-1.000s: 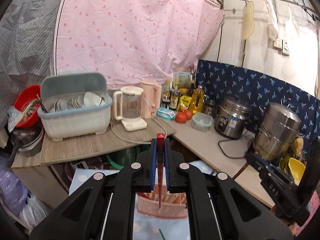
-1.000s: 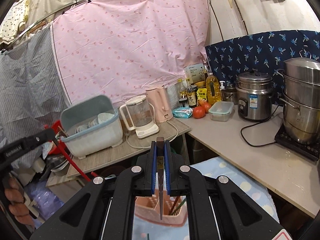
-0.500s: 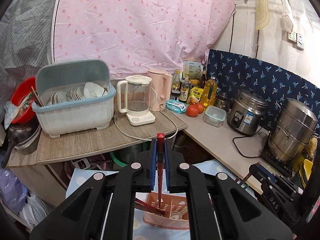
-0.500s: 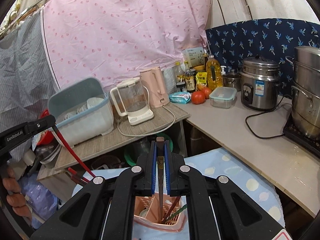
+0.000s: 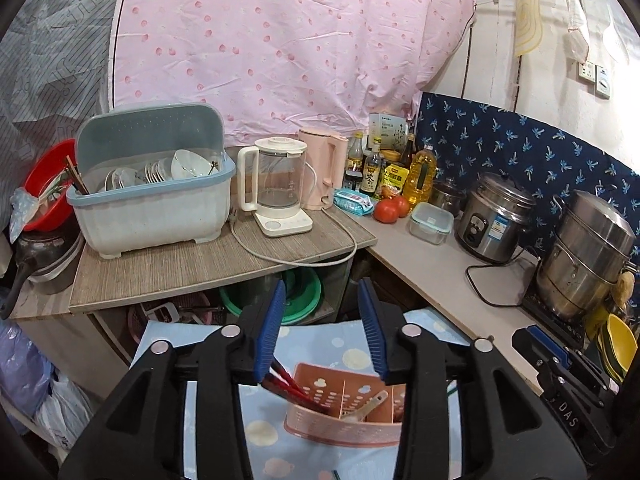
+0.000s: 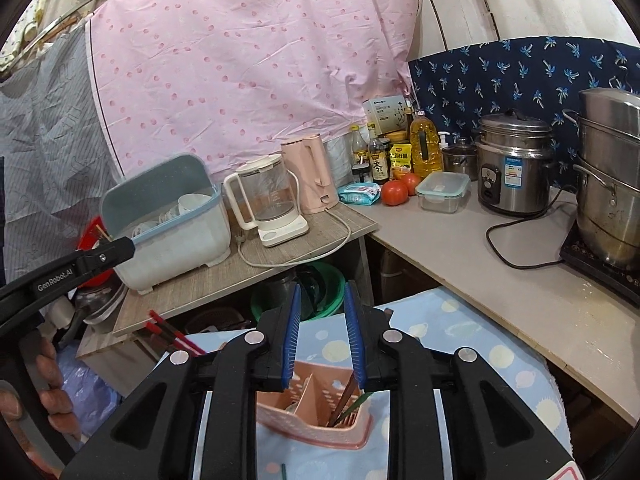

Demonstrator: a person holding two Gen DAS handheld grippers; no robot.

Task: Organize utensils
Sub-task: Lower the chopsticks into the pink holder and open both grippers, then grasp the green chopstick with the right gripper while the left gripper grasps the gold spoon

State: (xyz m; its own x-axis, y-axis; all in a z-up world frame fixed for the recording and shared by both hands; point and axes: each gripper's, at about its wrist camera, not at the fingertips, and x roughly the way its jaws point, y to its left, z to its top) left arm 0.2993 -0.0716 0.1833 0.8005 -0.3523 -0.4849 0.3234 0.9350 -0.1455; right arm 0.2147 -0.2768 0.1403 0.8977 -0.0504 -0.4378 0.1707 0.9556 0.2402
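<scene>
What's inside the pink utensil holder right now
The pink utensil holder holds red chopsticks in one end compartment, a pale spoon in the middle, and dark chopsticks at the other end. Its walls hide their lower ends.

I am looking into a small home kitchen. A dish rack [image 5: 152,204] full of bowls and plates sits on a wooden shelf [image 5: 208,264], next to a clear glass kettle [image 5: 278,196] and a pink kettle [image 5: 322,172]. Bottles of sauce [image 5: 370,174] and a bottle of cooking oil [image 5: 420,178] stand by the wall, with two tomatoes [image 5: 392,209] beside them. A rice cooker [image 5: 494,218] and a big steel steamer pot [image 5: 586,256] sit on the counter [image 5: 436,276]. A pink bed sheet [image 5: 280,40] and a blue cloth [image 5: 520,148] hang over the walls. Wash bowls [image 5: 304,288] are tucked under the shelf.
</scene>
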